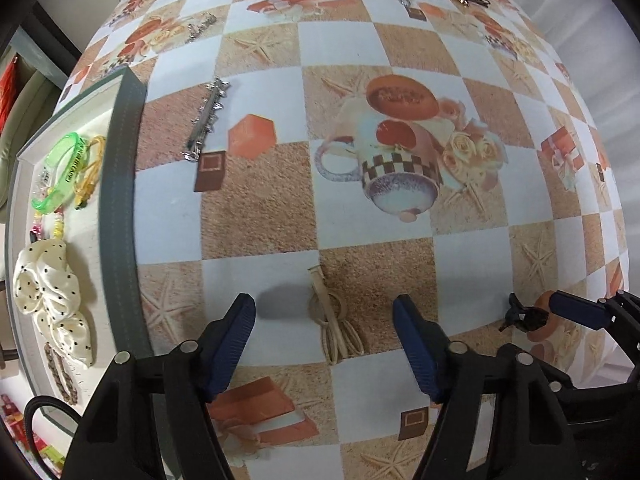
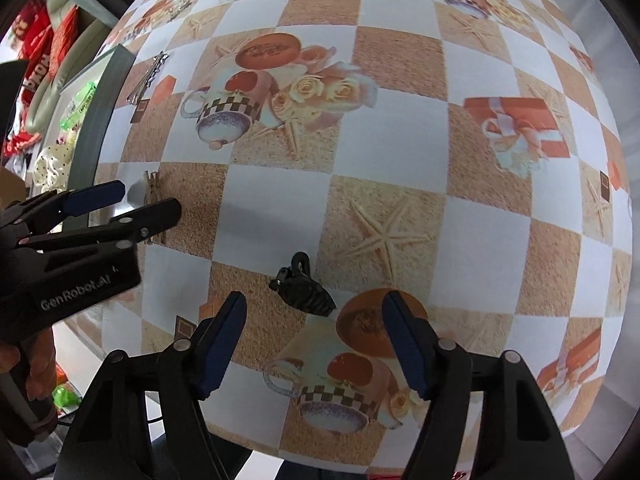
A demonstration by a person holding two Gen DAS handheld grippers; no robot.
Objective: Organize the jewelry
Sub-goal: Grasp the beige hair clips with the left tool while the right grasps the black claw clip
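A table under a checkered cloth [image 1: 256, 208] printed with cups, roses and starfish fills both views. Far to the left of the left gripper's jaws lies a shallow white tray with a dark grey rim [image 1: 120, 208], holding a cream polka-dot fabric scrunchie [image 1: 52, 296], a translucent green plastic bangle [image 1: 64, 172] and some small beaded pieces.

The left gripper [image 1: 324, 312] has its jaws spread wide and holds nothing. Directly between them, flat on the cloth, lies a beige looped hair clip [image 1: 334, 320]; its long axis runs straight ahead along the fingers, its narrow bar end pointing away and its loops toward the gripper.

The right gripper [image 2: 314, 312] is likewise wide open and empty. A black plastic claw clip [image 2: 306, 290] lies between and just ahead of its jaws, its long axis slanting from ahead-left to near-right.

Ahead and left of the left jaws lies a silver toothed metal hair clip [image 1: 206, 120], running lengthwise away from the gripper.
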